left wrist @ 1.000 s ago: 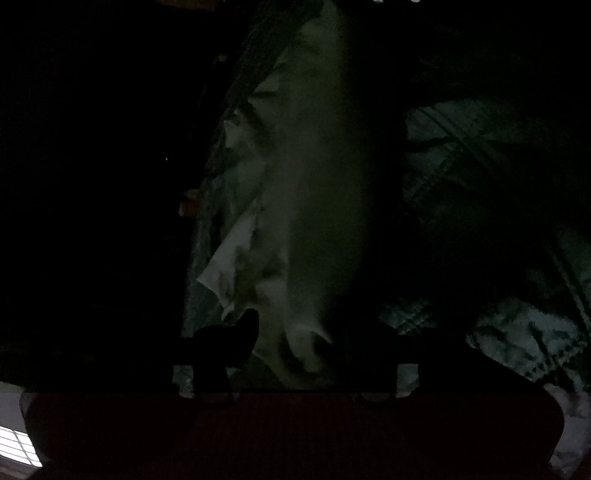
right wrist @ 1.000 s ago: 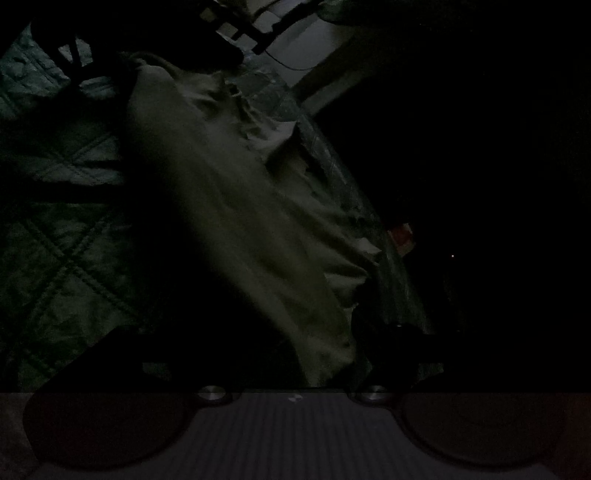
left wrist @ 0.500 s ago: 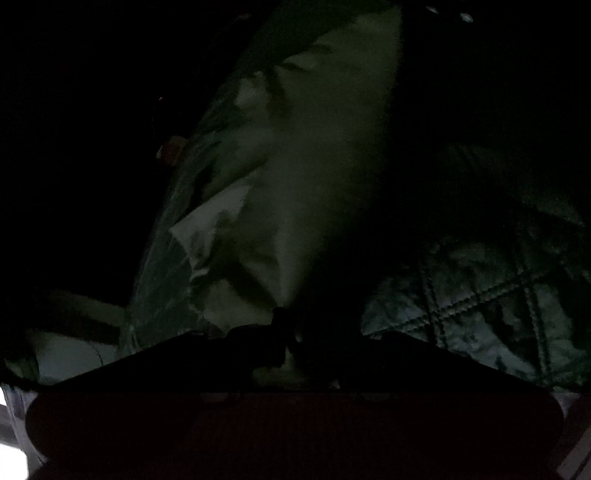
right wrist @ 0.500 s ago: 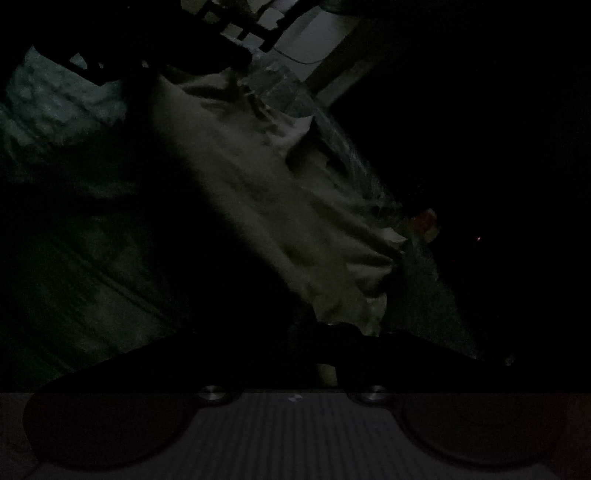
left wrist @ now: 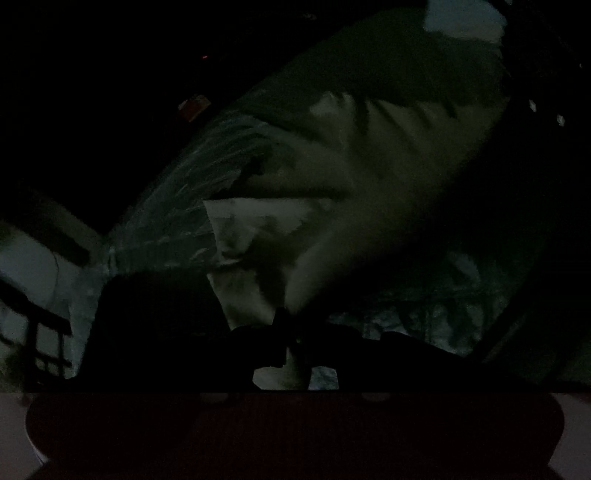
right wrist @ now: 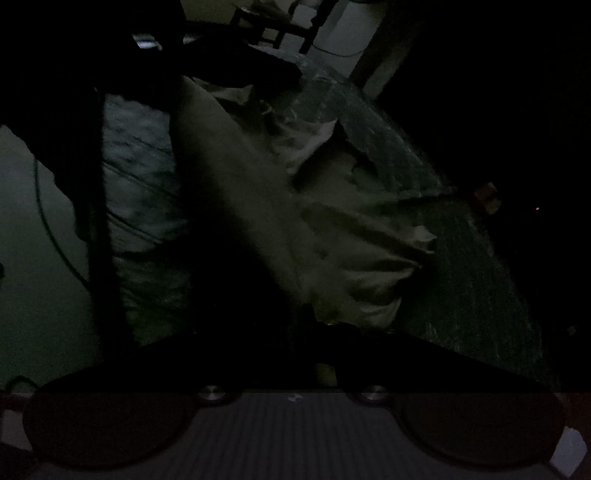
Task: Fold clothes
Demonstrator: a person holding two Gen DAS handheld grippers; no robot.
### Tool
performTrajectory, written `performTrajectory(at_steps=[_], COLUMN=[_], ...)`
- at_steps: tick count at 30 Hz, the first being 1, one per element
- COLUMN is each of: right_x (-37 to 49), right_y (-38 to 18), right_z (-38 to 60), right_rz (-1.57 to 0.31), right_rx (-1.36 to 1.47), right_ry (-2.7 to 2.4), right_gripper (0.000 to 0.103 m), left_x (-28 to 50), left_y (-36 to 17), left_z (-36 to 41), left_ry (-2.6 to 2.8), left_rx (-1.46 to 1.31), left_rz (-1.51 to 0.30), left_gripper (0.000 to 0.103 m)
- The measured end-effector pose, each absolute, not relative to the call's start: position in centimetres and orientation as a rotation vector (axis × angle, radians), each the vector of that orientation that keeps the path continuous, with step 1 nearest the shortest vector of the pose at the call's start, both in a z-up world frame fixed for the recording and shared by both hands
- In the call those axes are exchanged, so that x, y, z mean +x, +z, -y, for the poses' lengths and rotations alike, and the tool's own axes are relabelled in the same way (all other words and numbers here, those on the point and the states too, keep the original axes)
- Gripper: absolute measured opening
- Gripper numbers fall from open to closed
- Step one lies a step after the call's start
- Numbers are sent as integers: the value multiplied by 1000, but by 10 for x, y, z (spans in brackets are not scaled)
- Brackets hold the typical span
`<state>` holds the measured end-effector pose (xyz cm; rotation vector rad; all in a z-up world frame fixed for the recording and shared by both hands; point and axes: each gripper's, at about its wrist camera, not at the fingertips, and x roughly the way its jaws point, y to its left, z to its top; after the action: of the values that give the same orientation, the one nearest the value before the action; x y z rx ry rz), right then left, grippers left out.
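Note:
The room is very dark. A pale garment [left wrist: 369, 184] lies stretched and rumpled over a quilted bed cover [left wrist: 177, 214]. My left gripper [left wrist: 291, 332] is shut on one edge of the garment, and the cloth rises up to its dark fingers. In the right wrist view the same garment [right wrist: 295, 221] runs in a long band away from my right gripper [right wrist: 325, 328], which is shut on its near edge. The cloth at both grips hangs lifted off the cover [right wrist: 461, 266]. The fingertips themselves show only as black shapes.
A small reddish object [left wrist: 194, 105] [right wrist: 487, 195] sits at the bed's far edge. A dark chair frame [right wrist: 280, 26] stands beyond the bed. Bare floor [right wrist: 29, 221] with a cable lies to the left. Pale furniture [left wrist: 26, 266] shows at the left.
Both grippers closed on the garment's edges and rose, pulling the cloth up off the bed cover. The left view rolled strongly, so the bed now slants across it.

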<state>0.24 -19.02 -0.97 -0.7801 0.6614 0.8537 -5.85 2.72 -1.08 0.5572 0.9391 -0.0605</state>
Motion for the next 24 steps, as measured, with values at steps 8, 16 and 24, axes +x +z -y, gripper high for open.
performTrajectory(at_steps=[8, 16, 24], right_x=[35, 156, 233], right_y=[35, 22, -42], right_z=[189, 180, 165], right_rz=[-642, -769, -863], right_rx=[-743, -646, -632], right_ry=[837, 831, 736], right_gripper=[10, 12, 41], left_x=[-18, 93, 171], left_y=[37, 15, -47], left_z=[-62, -96, -127], left_ry=[-47, -32, 87], left_rx=[353, 216, 160], left_rz=[-910, -999, -1091], left_gripper=[7, 8, 24])
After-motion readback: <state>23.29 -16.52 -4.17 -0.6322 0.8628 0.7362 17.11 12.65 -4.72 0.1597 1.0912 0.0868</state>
